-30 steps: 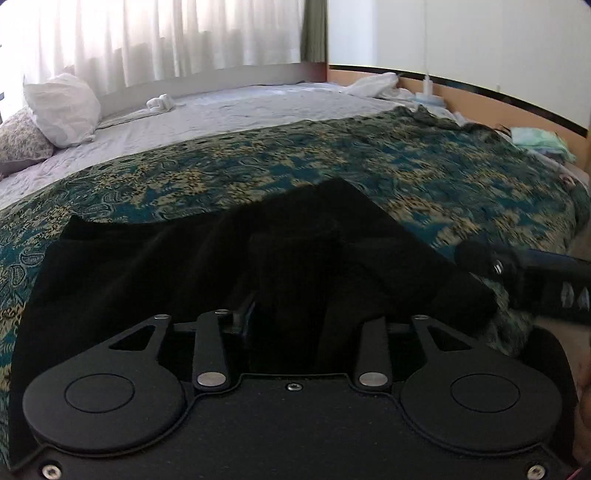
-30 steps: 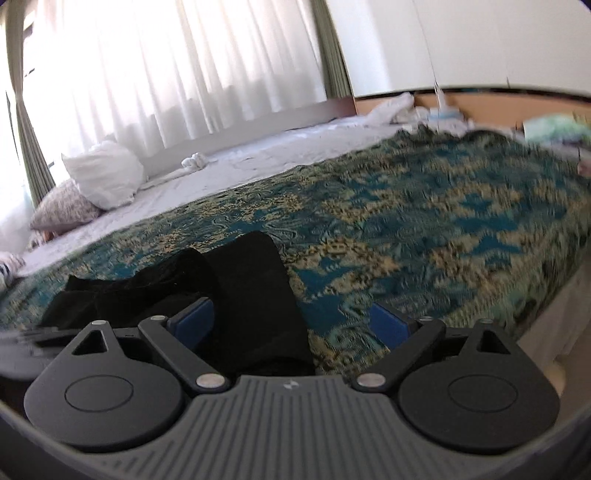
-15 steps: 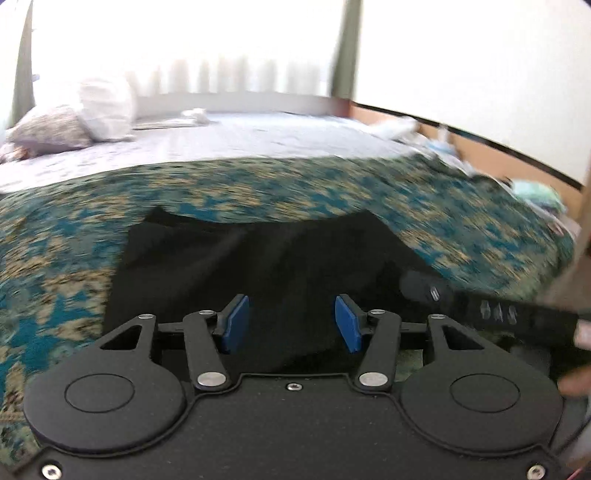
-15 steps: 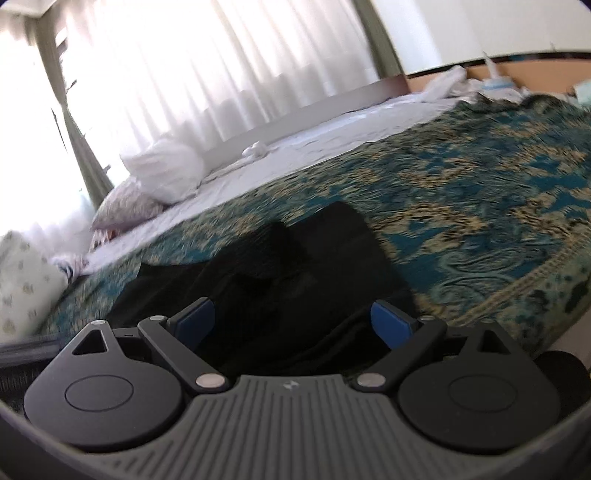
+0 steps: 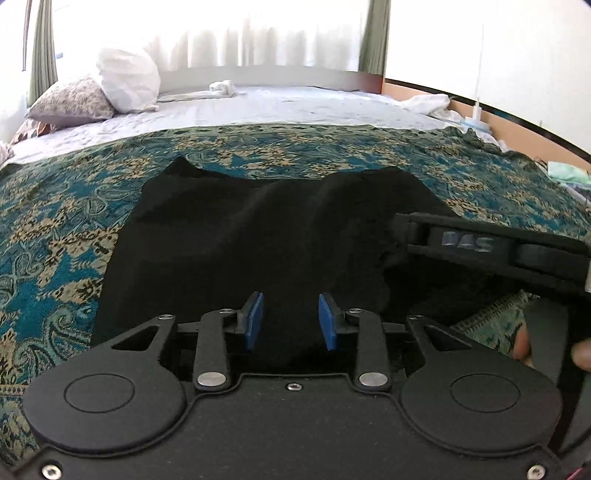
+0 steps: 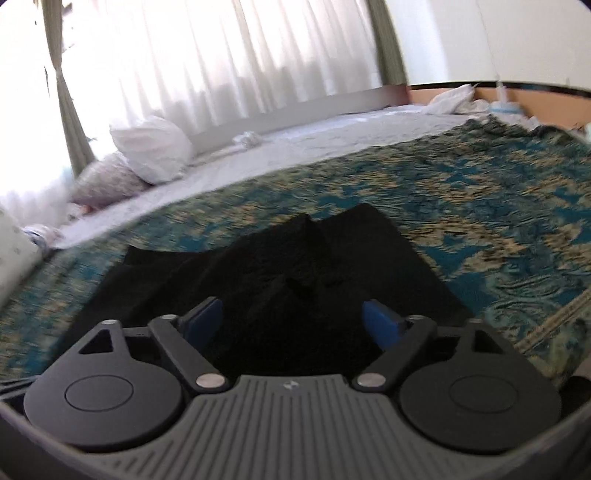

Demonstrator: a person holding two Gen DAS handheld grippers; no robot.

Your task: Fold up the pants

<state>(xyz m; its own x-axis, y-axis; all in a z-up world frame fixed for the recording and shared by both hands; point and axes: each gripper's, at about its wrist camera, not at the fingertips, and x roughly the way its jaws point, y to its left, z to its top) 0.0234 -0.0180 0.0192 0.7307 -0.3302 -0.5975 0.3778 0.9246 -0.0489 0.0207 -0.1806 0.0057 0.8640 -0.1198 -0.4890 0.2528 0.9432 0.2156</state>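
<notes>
Here, in the left wrist view, the black pants (image 5: 251, 243) lie in a rumpled, partly folded heap on the patterned teal bedspread (image 5: 66, 229), close to the near edge of the bed (image 5: 295, 107), with folds rising across their middle. The left tool (image 5: 291, 320) hovers over the near part of the cloth; its blue pads (image 5: 254, 320) stand a modest gap apart and its jaws are closing, with black fabric seen between and beneath them, though the pads do not visibly press on it. At the right side the right tool (image 5: 487, 247) reaches in flat over the pants' right end, and fingertips (image 5: 521, 341) of the person's hand show below it. A white pillow (image 5: 127, 83) and a patterned pillow (image 5: 72, 101) sit at the bed's far left corner, before pale curtains (image 5: 258, 33).

In the right wrist view, blurred by motion, the pants (image 6: 295, 273) again lie near the bed's near edge on the bedspread (image 6: 480, 206), humped at the centre. The right tool (image 6: 293, 321) has its blue pads (image 6: 380, 323) spread wide and its jaws are closing; cloth lies between them but neither pad touches it. The white pillow (image 6: 151, 151) rests at the far left beside the curtains (image 6: 221, 62).
</notes>
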